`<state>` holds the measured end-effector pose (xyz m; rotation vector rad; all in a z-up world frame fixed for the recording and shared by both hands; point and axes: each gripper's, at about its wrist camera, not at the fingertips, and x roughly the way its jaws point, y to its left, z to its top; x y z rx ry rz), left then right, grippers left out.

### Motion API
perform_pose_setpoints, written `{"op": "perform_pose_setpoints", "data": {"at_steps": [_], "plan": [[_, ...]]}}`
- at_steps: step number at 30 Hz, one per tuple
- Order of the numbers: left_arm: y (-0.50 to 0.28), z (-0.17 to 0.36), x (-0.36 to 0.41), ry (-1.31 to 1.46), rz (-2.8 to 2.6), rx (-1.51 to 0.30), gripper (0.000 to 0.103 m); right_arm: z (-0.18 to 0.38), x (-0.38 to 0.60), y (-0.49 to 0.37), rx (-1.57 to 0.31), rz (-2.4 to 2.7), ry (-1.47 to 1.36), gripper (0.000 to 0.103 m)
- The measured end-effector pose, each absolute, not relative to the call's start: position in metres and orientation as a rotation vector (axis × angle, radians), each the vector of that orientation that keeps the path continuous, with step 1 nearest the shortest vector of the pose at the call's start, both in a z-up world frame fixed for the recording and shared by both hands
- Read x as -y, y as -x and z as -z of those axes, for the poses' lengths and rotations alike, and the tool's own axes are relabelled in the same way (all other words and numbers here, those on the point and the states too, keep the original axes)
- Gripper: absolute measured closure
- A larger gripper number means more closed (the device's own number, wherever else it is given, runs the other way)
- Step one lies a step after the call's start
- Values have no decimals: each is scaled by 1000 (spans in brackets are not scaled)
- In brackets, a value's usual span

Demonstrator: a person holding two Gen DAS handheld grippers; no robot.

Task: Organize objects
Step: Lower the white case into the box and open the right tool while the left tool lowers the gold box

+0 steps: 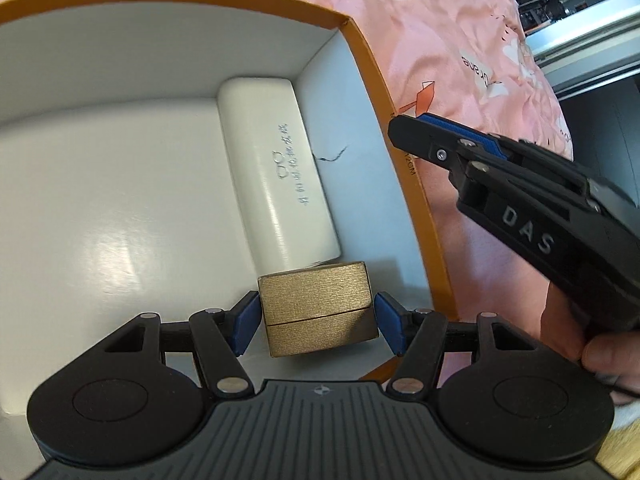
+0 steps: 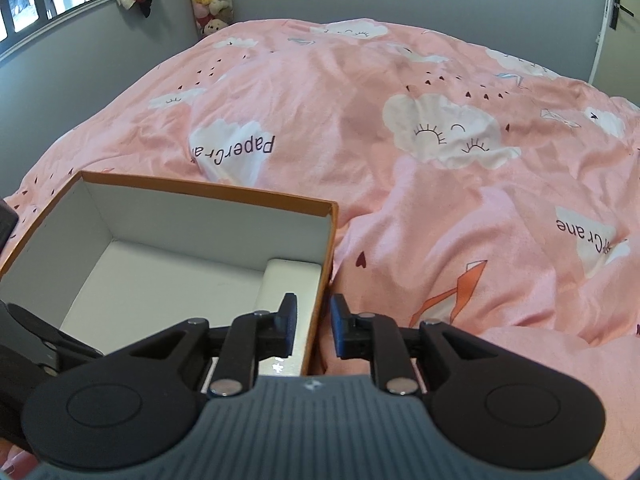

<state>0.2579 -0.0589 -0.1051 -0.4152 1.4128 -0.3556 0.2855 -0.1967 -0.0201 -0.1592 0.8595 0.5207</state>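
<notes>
While the left gripper [image 1: 316,322] reaches into the orange box [image 1: 404,184] at the lower centre of its frame, its blue-padded fingers [image 1: 246,322] stand apart on either side of a small gold box [image 1: 318,310], with slight gaps at both pads; no firm contact is evident, so they read as released.

Gold box: brushed metallic finish, lid seam running across its front face, resting on the white box floor just beside the near end of a white case.

White case [image 1: 276,176]: long, rounded, glossy, small grey print on top, lying along the box's right wall.

Right gripper [image 2: 314,326]: fingers [image 2: 289,322] parted and straddling the right wall of the orange box [image 2: 320,280], one inside, one outside, not clamped on it.

Box stands on a bed with a pink cloud-print cover [image 2: 400,100].
</notes>
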Motion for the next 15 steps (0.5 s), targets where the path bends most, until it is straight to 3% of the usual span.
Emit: {"op": "perform_pose_setpoints", "data": {"at_steps": [12, 15], "plan": [[-264, 107, 56, 504, 354, -1408, 30, 24, 201, -284, -865, -517, 141, 77], [-261, 101, 57, 453, 345, -1387, 35, 23, 200, -282, -861, -517, 142, 77]]}}
